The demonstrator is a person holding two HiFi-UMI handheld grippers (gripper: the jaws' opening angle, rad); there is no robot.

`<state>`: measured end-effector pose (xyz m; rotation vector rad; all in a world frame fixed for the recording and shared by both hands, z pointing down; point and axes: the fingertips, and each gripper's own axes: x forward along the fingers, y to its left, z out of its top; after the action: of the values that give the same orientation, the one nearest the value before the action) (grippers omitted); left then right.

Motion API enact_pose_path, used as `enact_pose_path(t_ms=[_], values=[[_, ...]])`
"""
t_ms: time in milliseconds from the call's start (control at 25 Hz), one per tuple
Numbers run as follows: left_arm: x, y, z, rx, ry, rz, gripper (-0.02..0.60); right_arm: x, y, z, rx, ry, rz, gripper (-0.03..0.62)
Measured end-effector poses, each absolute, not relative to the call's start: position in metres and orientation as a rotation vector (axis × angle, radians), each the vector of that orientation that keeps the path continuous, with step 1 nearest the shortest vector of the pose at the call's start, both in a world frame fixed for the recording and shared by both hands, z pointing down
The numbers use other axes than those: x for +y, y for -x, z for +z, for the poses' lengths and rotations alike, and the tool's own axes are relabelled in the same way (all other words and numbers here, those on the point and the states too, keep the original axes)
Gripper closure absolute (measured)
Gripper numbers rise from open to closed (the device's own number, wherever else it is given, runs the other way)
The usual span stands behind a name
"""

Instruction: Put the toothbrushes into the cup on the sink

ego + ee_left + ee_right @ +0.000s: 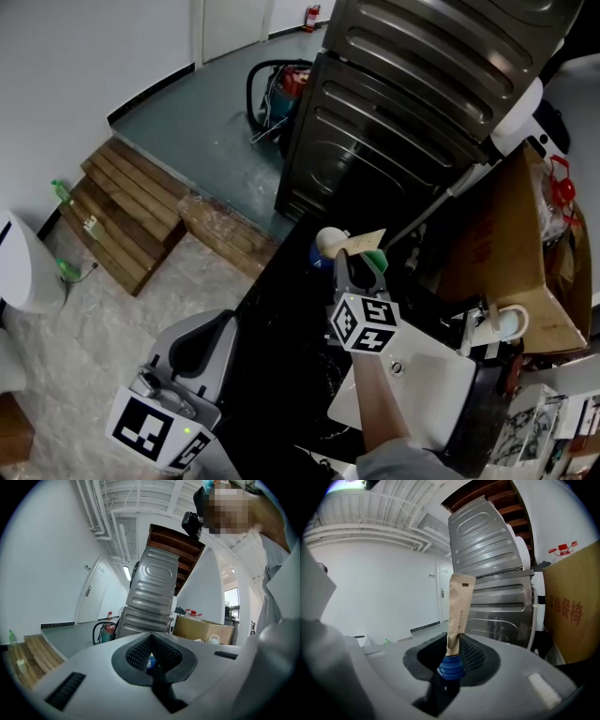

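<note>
— Near the middle of the head view, over the black surface (281, 319), what was the right tool (451, 663) doing?

— Its jaws stood spread around a toothbrush in a tan paper sleeve with a blue ribbed handle (458, 606). The right-hand pad looked close against the sleeve. The other pad stood off across a dark gap, so I would not call it a pinch.

— Which step was that?

— I judged it the pick-up. The toothbrush stood nearly upright, leaning slightly right at the top. It was left of the white rectangular sink (441, 389) and well apart from the white round cup (511, 323) at the sink's upper right, beside the brown cardboard box (506, 244). What held its foot I could not tell.

— And the next move?

— The jaws would need to press together low on the blue handle, where the ribs give purchase. The paper sleeve looked thin and likely to crumple or slip. After that it called for a straight lift and a carry to the right, keeping the toothbrush upright for the cup's mouth.

— The left tool (153, 654)?

— Pressed together on nothing, at the head view's lower left, away from the work.

— How did the toothbrush look?

— Unopened, with small print down one edge of the sleeve, which widened toward a slanted top.
</note>
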<state>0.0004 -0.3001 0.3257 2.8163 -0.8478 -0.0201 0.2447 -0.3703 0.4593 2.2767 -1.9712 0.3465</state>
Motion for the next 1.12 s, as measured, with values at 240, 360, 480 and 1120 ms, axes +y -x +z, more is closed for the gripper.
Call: enact_pose_path(t_ms=[240,360,480,1120], values=[[-0.296,-0.004,0.326,-0.832,-2.818,-0.022,0.578,-0.364,-0.247,0.462,-1.977,-2.278,0.383,0.472],[-0.295,-0.006,0.325,-0.822,-2.821,-0.021,0.578,-0.361,-0.245,0.462,-1.996,-2.269,0.406,0.468],[-0.292,-0.009,0.325,-0.807,-2.825,-0.020,0.578,-0.356,-0.243,0.461,-2.012,-2.270,0.419,0.468],[-0.268,-0.030,0.304,-0.687,-2.888,-0.065,0.577,-0.290,-0.228,0.385,-2.073,-2.420,0.241,0.479]])
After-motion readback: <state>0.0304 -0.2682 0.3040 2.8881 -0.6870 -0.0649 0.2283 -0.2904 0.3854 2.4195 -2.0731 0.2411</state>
